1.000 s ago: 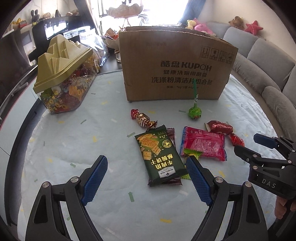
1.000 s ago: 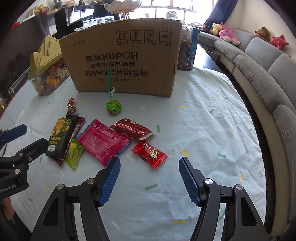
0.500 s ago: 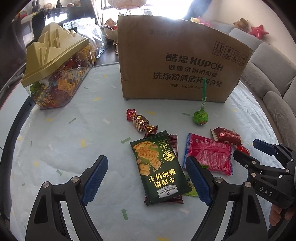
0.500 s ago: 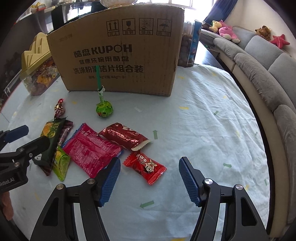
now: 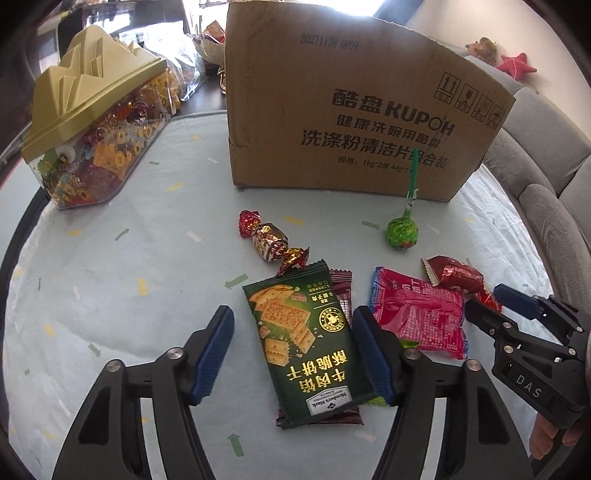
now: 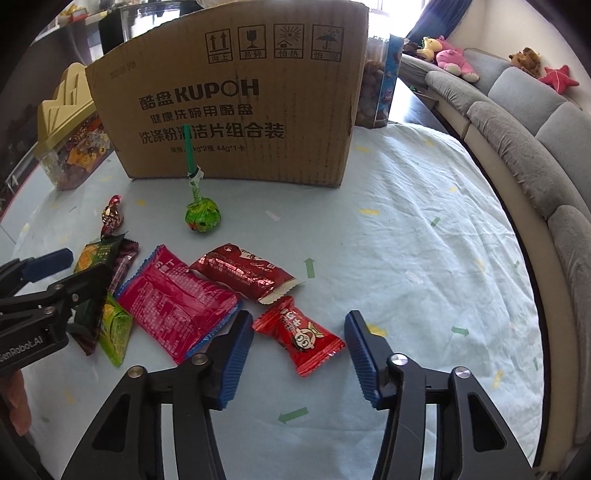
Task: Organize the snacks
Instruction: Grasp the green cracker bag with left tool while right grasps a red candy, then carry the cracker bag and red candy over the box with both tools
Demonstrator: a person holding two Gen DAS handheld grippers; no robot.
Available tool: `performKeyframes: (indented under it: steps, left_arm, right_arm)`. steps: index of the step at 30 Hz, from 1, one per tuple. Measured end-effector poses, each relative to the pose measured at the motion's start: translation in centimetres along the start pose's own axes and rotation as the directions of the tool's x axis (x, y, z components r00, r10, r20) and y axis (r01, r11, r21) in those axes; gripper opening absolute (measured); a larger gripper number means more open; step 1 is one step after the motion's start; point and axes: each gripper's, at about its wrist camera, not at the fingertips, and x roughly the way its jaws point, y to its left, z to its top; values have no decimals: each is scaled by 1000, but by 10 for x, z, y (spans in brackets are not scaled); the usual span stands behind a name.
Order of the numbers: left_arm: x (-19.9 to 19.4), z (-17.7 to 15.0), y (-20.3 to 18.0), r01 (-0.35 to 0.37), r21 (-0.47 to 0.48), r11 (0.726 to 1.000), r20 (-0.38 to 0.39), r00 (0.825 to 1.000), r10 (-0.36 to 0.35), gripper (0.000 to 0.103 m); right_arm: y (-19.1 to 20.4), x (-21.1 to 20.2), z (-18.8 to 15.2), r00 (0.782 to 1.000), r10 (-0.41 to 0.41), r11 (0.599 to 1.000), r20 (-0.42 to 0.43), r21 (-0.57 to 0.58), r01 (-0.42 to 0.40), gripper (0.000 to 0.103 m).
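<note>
Tools both closing: left tool (image 5: 291, 354) astride green cracker pack (image 5: 306, 347), right tool (image 6: 298, 360) astride red candy (image 6: 297, 334); neither gripped yet.

Grey sofa (image 6: 524, 122) — bright window (image 5: 207, 3)

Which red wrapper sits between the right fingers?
The small red candy with the cartoon face, nearest the camera; the right gripper is closing around it. The red bar lies behind.
</note>
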Motion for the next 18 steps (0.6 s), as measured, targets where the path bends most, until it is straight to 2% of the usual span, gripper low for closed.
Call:
performKeyframes:
  steps: [6,9,18]
  left_arm:
    - [-2,-3,1,18,-5,1000,7,1000,-17,45]
    - [-5,-4,0,15,7,1000,12,1000,-15,43]
    - [-32,-12,-6,1,32,999,63,998,-3,42]
  right_arm:
    - [3,-2,0,1000,8,1000,2,10,-8,30]
    - [4,-4,-3,1000,7,1000,8,7,-7,26]
    - [7,-20,-7,999,17,1000,39,8,-17,23]
